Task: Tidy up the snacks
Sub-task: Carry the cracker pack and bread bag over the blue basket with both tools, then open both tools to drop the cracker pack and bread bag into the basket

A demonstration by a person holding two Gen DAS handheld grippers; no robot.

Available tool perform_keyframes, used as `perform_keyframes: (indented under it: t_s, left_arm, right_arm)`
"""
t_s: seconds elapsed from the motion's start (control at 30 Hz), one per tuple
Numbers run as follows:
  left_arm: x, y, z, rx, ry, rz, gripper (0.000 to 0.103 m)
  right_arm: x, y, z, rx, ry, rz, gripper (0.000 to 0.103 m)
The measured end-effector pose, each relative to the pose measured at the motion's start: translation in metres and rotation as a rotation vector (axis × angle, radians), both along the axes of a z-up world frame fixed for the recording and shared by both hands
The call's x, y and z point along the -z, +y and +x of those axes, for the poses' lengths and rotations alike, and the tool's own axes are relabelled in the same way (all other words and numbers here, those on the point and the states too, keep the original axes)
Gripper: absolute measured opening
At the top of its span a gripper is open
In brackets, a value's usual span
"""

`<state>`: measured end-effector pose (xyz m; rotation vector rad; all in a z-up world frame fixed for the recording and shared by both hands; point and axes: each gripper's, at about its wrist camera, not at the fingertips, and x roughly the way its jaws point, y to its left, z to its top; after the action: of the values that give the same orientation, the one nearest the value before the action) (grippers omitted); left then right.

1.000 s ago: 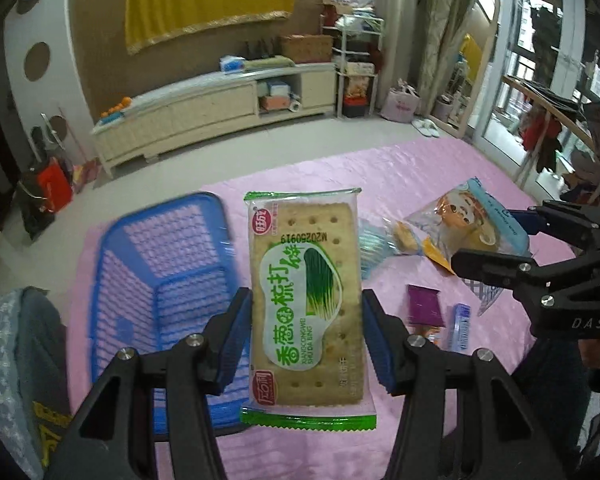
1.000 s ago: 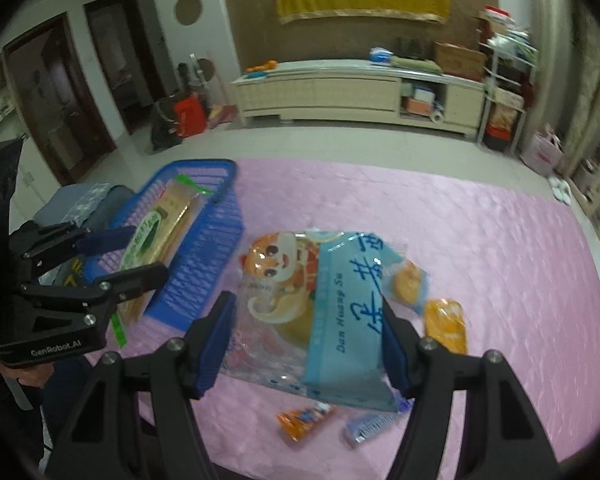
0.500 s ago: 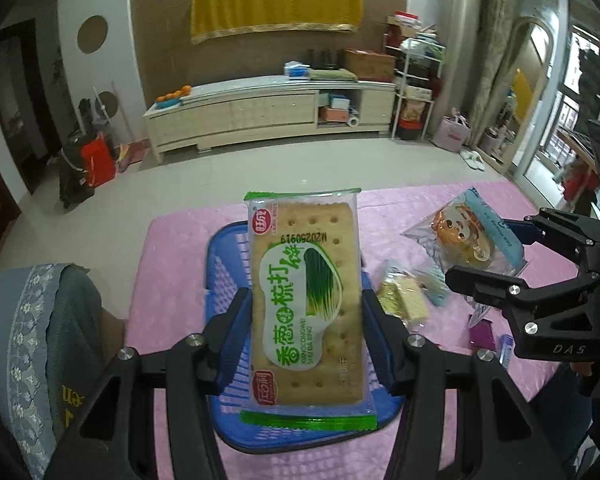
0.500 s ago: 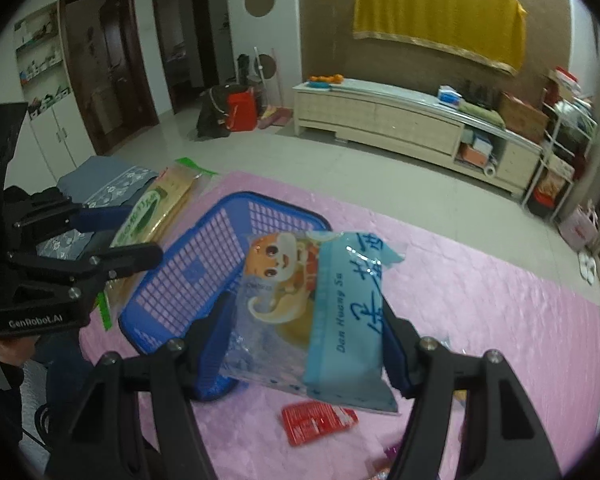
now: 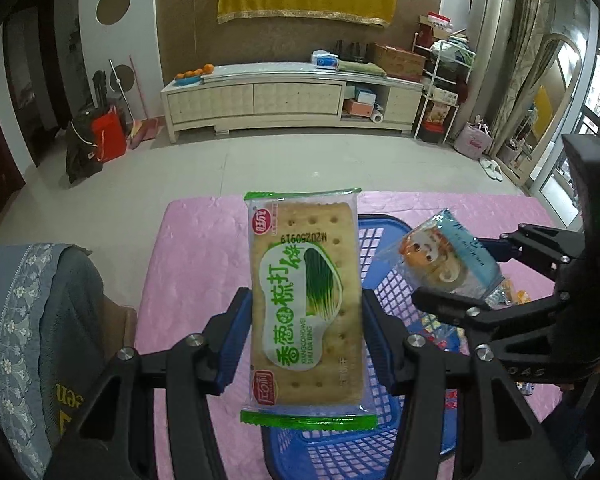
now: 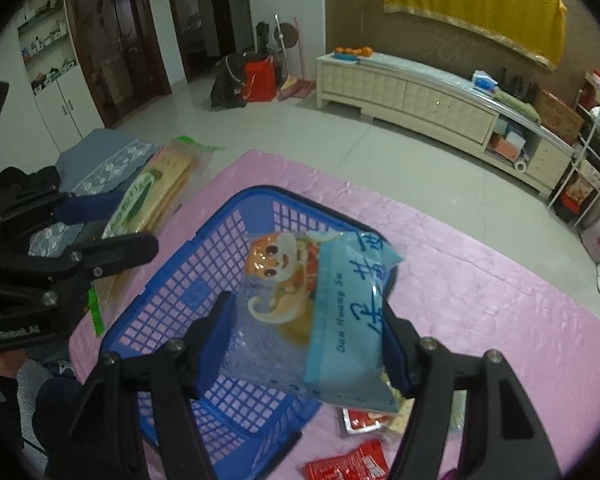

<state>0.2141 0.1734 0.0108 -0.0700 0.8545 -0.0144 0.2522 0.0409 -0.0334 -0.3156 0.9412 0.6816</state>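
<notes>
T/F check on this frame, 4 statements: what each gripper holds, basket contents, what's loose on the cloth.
1. The left gripper is shut on the green cracker pack. True.
2. The right gripper is open and holds nothing. False: it is shut on the blue pastry bag.
3. The blue basket already holds both snacks. False: both are held above it; the mesh that shows is bare.
4. Red sachets lie on the pink cloth beside the basket. True.
</notes>
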Motion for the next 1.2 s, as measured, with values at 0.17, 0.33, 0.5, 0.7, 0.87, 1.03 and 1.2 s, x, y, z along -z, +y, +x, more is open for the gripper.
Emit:
perform_keyframes:
  t_s: [0.17, 0.33, 0.5, 0.7, 0.87, 1.03, 1.2]
  left_arm:
    - [0.008, 0.007, 0.005, -0.008, 0.006, -0.012, 0.052]
    - [0.01, 0.008, 0.005, -0.015, 0.016, -0.013, 0.052]
    - [0.009, 0.003, 0.003, -0.011, 0.025, -0.009, 0.052]
    - [0.008, 0.0, 0.003, -0.007, 0.029, -0.012, 0.052]
    - [0.006, -0.011, 0.003, 0.017, 0.032, 0.011, 0.052]
    - [0.012, -0.024, 0.009, 0.043, 0.044, 0.023, 0.052]
    - [0.022, -0.029, 0.024, 0.061, 0.078, 0.008, 0.052]
  right_arm:
    - [0.009, 0.011, 0.012, 0.008, 0.011, -0.022, 0.071]
    - [0.015, 0.019, 0.012, 0.009, -0.004, -0.053, 0.071]
    - [0.008, 0.019, 0.0, 0.012, -0.147, -0.089, 0.097]
    - [-0.004, 0.005, -0.001, 0.045, -0.18, -0.094, 0.103]
    - [-0.005, -0.013, 0.004, 0.06, -0.123, -0.059, 0.103]
    - [-0.003, -0.025, 0.005, 0.11, -0.14, -0.074, 0.103]
    - [-0.005, -0.041, 0.014, 0.199, -0.098, -0.006, 0.103]
